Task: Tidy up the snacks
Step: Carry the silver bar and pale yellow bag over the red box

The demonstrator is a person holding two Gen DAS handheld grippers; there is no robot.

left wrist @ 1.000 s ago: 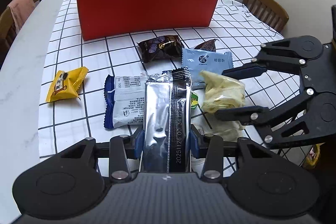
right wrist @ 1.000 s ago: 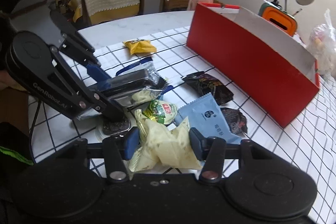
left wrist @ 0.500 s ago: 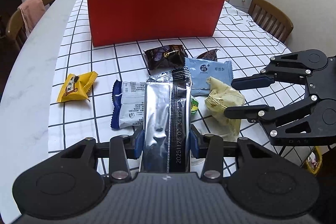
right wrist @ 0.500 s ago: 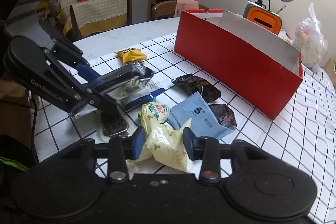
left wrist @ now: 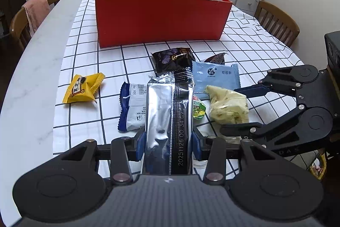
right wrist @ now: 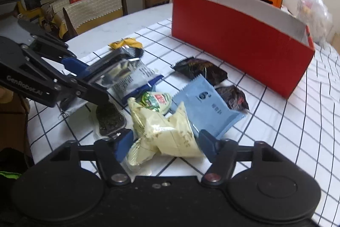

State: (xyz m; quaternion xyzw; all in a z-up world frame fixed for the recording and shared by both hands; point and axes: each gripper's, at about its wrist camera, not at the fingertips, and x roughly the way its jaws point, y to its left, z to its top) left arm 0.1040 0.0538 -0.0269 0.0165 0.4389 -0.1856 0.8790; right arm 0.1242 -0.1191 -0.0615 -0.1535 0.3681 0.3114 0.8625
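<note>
The left hand-held gripper is pinching a silver foil packet across its width, its long axis running along the fingers toward the red box. The right hand-held gripper has just been opening; its pads are flanking a pale yellow snack bag lying on the worktop, apparently without pressing.
</note>
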